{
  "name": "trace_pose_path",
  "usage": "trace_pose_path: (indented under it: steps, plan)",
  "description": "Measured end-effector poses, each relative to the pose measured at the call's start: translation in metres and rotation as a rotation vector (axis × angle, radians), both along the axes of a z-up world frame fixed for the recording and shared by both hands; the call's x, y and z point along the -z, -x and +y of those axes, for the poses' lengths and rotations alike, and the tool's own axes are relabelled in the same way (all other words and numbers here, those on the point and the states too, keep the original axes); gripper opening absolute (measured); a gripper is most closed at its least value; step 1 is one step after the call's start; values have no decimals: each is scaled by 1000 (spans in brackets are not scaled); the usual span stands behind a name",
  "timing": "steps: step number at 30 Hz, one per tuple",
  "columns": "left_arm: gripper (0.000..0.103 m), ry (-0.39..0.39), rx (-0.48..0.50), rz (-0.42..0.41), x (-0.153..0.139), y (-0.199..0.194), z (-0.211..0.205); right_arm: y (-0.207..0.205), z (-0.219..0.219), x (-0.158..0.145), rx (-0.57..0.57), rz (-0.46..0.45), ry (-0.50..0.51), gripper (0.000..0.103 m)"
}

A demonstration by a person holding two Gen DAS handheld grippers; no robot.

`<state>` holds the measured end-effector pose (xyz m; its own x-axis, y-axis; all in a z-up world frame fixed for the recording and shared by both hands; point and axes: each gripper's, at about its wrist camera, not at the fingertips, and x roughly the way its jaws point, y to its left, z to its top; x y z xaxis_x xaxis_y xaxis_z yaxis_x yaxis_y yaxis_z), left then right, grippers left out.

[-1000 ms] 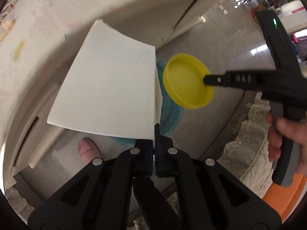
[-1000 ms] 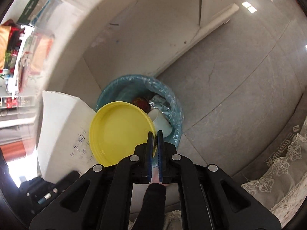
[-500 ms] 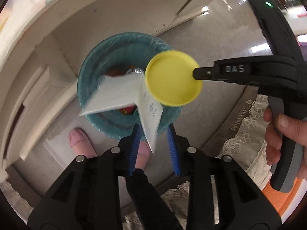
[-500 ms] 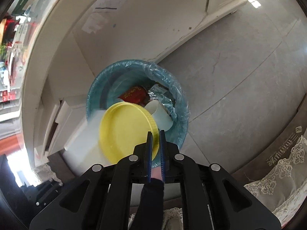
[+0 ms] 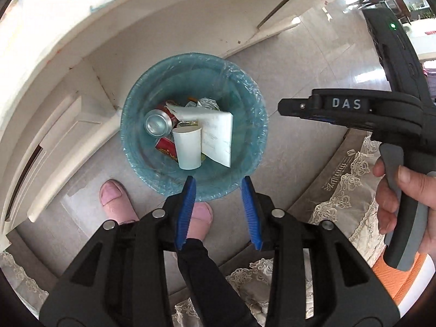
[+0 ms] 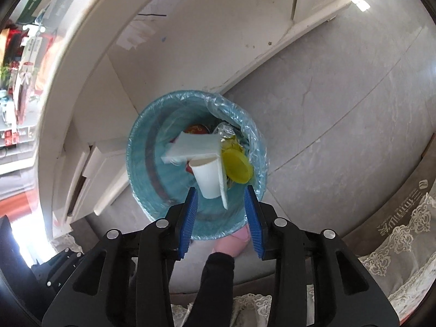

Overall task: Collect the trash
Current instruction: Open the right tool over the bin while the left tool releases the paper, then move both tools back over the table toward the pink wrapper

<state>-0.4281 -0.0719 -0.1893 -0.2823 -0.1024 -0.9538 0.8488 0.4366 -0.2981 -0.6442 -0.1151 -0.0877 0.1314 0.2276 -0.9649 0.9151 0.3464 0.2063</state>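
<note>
left claw (image 5: 218, 209): blue-padded jaws spread wide, nothing between them, poised over near rim of bin
right claw (image 6: 222, 214): jaws wide apart too, empty, above bin mouth; in the left view it sits to the right, person's hand (image 5: 403, 204) on its grip
feet: pink slippers (image 5: 115, 200) on the floor just beside the bin's near side
bin: round teal bin with clear plastic liner (image 5: 250, 87), on grey tile floor against white cabinet
white paper cup (image 5: 188, 147): in bin, lying on top; light, crushable, take by rim or wall
folded white paper sheet (image 5: 218, 133): in bin, leaning on cup; flimsy, pinch an edge
yellow round plastic lid (image 6: 237, 166): in bin at liner side; stiff, light, slick, grip the rim
silver-topped red drink can (image 5: 159, 122): in bin, probably empty, dents easily
task: both loads look dropped
</note>
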Motion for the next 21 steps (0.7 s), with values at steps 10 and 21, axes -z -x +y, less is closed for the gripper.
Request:
trace_pose_path:
  steps: [10, 21]
  plan:
    - [46, 41, -47, -7, -22, -19, 6, -16, 1, -30, 1, -33, 35, 45]
    - [54, 81, -116, -17, -45, -42, 11, -44, -3, -59, -41, -63, 72, 48]
